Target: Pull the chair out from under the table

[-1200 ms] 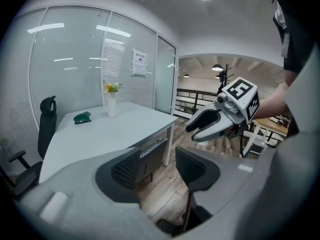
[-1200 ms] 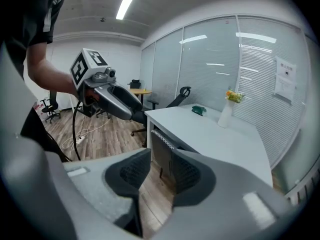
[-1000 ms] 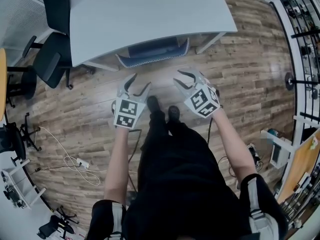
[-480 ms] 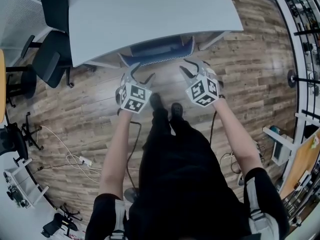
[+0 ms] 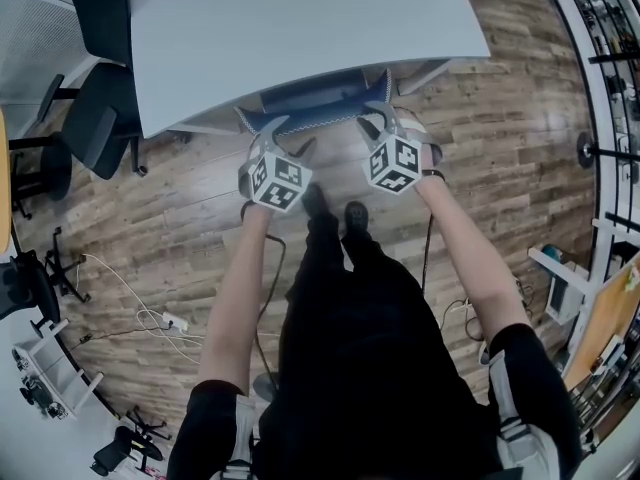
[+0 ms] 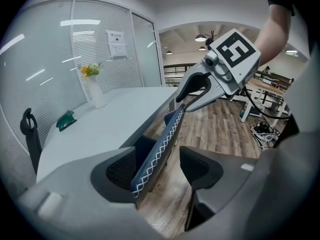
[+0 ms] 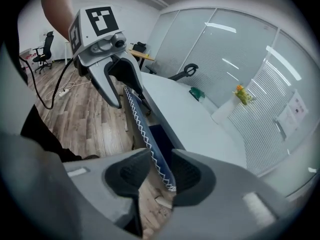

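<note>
Reaching down to the tucked-in chair [image 5: 318, 98], we have both tools at the top rim of its blue backrest [image 6: 157, 151], which carries a white zigzag seam. The chair sits under the pale desk [image 5: 300, 28]. Only the backrest shows past the desk's near edge, and that edge lies just beyond both pairs of jaws.

Our left gripper [image 6: 161, 168] is released. Its jaws have just been opening, and the backrest rim runs between them. The rim lies close against the left-hand jaw, while a plain gap of wooden floor [image 5: 200, 218] shows between it and the right-hand jaw. We see no clamping there.

Our right gripper [image 7: 157, 176] straddles the same rim without gripping it. The seamed edge passes between its jaws, close to the jaw on the desk side; we cannot tell whether it brushes that jaw. The other jaw stands clear of the rim, with floor visible in the gap.

Each gripper appears ahead of the other's jaws, farther along the rim, so the two sit near opposite ends of the backrest.

Well beyond the left jaws, on the desk, stand a white vase [image 6: 96, 96] of yellow flowers and a small green object [image 6: 65, 120]. Our black shoes [image 5: 312, 203] rest on the floor just behind both pairs of jaws.
</note>
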`<state>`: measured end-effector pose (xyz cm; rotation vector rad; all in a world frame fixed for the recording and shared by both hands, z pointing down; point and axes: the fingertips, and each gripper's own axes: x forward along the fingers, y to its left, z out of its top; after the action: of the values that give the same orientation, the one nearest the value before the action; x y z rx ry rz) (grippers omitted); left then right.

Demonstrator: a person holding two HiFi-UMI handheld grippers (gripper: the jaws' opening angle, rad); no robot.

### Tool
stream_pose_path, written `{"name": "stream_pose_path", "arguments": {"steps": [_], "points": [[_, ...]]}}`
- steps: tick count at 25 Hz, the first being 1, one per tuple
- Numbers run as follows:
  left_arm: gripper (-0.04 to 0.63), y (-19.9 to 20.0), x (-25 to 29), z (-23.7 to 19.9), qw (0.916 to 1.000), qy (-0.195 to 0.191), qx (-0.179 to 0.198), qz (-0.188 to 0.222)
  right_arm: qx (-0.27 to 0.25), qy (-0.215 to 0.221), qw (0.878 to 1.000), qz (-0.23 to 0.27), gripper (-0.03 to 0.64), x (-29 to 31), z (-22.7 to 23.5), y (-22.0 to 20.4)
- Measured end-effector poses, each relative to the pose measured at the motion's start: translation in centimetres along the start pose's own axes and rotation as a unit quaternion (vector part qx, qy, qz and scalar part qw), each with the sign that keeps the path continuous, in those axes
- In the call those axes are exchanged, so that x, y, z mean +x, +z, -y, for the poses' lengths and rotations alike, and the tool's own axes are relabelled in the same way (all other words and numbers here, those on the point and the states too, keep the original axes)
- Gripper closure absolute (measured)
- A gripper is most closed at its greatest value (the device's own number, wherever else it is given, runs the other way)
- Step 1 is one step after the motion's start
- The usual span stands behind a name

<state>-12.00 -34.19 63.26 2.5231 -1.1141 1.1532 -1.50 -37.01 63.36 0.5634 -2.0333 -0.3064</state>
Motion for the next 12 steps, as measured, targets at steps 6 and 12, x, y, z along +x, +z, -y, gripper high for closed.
{"name": "stream_pose_path", "arguments": {"steps": [6,12], "points": [[0.348,-0.71,1.25,-0.76,0.9999,0.012,-0.004,-0.007,-0.025,0.022,0.999,0.002,0.534,0.56,-0.47,0.10],[0.377,-0.74,1.25,-0.84,0.9999,0.015,0.003,-0.008,-0.032,0.032,0.999,-0.006,0.524,0.44,-0.55,-0.03]]}}
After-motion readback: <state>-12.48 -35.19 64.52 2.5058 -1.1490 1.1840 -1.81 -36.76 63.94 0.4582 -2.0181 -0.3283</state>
